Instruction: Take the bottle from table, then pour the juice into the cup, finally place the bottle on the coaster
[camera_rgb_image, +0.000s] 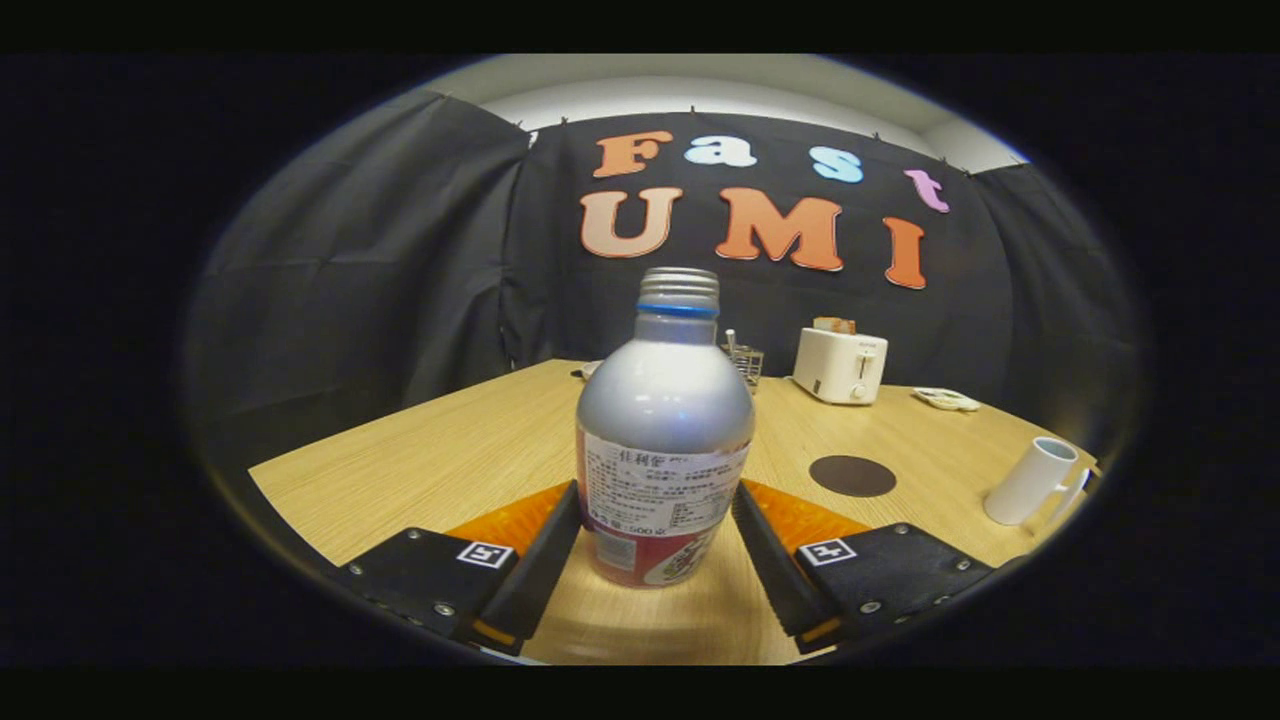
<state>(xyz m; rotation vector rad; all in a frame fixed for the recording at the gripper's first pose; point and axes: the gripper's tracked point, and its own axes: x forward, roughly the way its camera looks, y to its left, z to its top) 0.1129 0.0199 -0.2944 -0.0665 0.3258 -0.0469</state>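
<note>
We see the gripper (655, 525) jaws on both flanks of the bottle (663, 430) — upright on the table (450, 460), whether they press it we cannot tell. Coaster (852, 476) at 2 o'clock beyond; cup (1032, 481) at 3; toaster (838, 364) farthest.

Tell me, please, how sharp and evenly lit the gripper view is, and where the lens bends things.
In the gripper view, the bottle between the fingers of the gripper is sharp, with soft glare on its shoulder; the fisheye curves the table edges and tilts the cup outward; light falls off toward the rim; the coaster and toaster beyond read clearly.
</note>
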